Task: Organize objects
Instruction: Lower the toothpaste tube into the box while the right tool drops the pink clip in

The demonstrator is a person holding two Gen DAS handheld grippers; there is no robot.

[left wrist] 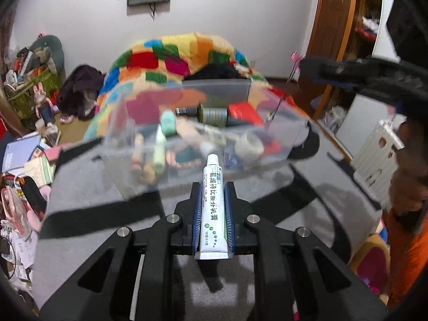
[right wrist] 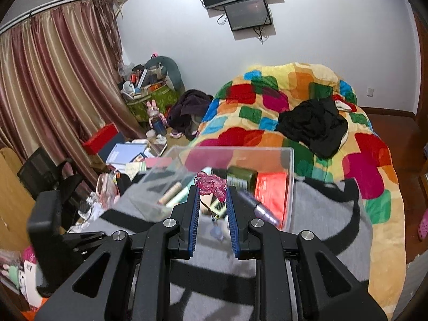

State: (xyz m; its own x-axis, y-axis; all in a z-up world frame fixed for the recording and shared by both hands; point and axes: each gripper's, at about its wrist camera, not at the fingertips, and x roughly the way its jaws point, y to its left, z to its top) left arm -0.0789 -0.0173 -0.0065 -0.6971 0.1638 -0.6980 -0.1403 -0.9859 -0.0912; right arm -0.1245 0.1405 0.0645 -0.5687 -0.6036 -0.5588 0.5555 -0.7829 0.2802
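Note:
A white ointment tube point(left wrist: 212, 203) with green dots stands lengthwise between the blue pads of my left gripper point(left wrist: 213, 187), which is shut on it; its cap points at the clear plastic bin point(left wrist: 120, 171) just ahead. My right gripper point(right wrist: 212, 190) is shut on a translucent pink bear figure point(right wrist: 211, 184) at its fingertips, held over the near side of the same bin point(right wrist: 290, 179). A small charm dangles below the bear. In the left wrist view the right gripper point(left wrist: 347, 73) shows as a blurred black shape at the upper right.
The bin holds a dark green jar point(right wrist: 242, 178), a red packet point(right wrist: 271, 195), a tape roll point(left wrist: 248, 144) and several tubes. It rests on a grey blanket point(left wrist: 93, 240) with black stripes. Behind lies a multicoloured quilt point(right wrist: 267, 101); clutter covers the floor point(right wrist: 128, 155) to the left.

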